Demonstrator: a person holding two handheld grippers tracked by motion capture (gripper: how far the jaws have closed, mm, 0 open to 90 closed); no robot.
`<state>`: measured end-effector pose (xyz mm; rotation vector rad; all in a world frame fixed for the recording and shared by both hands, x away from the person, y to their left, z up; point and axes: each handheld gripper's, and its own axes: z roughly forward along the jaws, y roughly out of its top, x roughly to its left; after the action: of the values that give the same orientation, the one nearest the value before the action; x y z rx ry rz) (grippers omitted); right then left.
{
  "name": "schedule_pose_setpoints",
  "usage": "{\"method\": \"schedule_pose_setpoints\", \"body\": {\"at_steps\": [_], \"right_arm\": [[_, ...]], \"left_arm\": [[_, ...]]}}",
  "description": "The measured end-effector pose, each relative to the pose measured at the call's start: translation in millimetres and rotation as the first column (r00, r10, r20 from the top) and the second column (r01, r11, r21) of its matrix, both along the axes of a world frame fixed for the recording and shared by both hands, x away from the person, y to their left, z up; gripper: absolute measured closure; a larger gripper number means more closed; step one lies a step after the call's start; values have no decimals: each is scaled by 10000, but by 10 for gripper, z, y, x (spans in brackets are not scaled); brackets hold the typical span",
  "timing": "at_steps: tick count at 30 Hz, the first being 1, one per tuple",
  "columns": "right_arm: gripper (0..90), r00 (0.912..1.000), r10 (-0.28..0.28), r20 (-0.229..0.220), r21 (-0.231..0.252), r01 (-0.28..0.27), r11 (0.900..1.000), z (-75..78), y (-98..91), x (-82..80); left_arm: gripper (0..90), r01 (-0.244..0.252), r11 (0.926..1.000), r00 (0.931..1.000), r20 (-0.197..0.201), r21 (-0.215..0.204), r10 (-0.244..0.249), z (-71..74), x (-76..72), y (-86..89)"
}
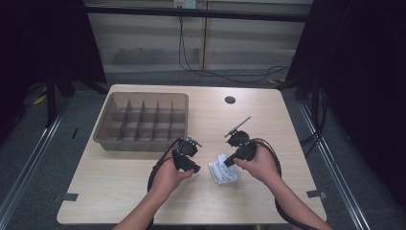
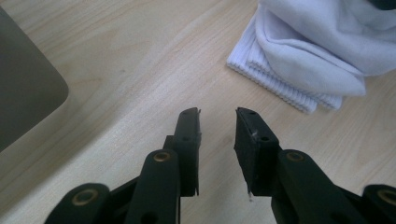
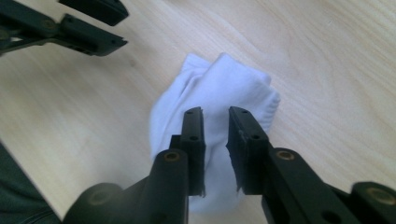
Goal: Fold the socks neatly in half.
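**Obs 1:** Forearms enter low in the high view, each hand on a black gripper. Left gripper (image 1: 186,154) sits just beside the near corner of the divided bin (image 1: 143,120); right gripper (image 1: 240,146) hangs over the far edge of the white sock (image 1: 223,169). Cables trail back from both.

**Obs 2:** Surface?

**Obs 1:** Pale wood-grain table (image 1: 119,191), rounded corners, a dark round grommet (image 1: 230,99) near the far edge. Grey floor around it, metal rails either side, black curtains left and right, a light panelled wall behind with a black cord (image 1: 210,72) looping down to the floor.

**Obs 2:** Claws?

**Obs 1:** Left gripper view: left gripper (image 2: 218,116) with jaws parted by a narrow gap, bare wood between them, nothing pinched. Right gripper view: right gripper (image 3: 215,114) with jaws a little apart above the sock (image 3: 219,102); cloth shows through the gap, pads not pressing it.

**Obs 2:** Where exactly is the sock?

**Obs 1:** On the table between the two hands, nearer the right, well apart from the bin.

**Obs 2:** What do the close views add?

**Obs 1:** Left gripper view gives the sock's ribbed cuff (image 2: 280,88), folded layers, and a brown corner of the bin (image 2: 28,93). Right gripper view gives the sock bunched into a lump, plus the left gripper's jaws (image 3: 93,28) at upper left. Bin dividers read in the high view.
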<state>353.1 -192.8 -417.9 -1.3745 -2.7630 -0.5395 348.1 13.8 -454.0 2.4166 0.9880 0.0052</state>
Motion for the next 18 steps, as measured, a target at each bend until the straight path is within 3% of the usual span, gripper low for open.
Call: {"method": "schedule_pose_setpoints", "body": {"at_steps": [2,6,8,18], "right_arm": [[799,9999,97,-97,44,-96,9999,-66,46,29],[811,9988,312,-386,-350,-326,9989,-244,165,26],[827,9990,297,-324,-296,-306,9991,-313,203,4],[730,9999,100,-126,87,-99,9999,-132,95,-21]], "left_arm": [[705,-40,10000,10000,-12,10,40,6,4,11],[706,-14,10000,10000,4,40,14,8,14,38],[706,-118,9999,9999,-62,-6,118,2,3,41],[703,-48,10000,9998,-168,35,49,-7,4,29]]}}
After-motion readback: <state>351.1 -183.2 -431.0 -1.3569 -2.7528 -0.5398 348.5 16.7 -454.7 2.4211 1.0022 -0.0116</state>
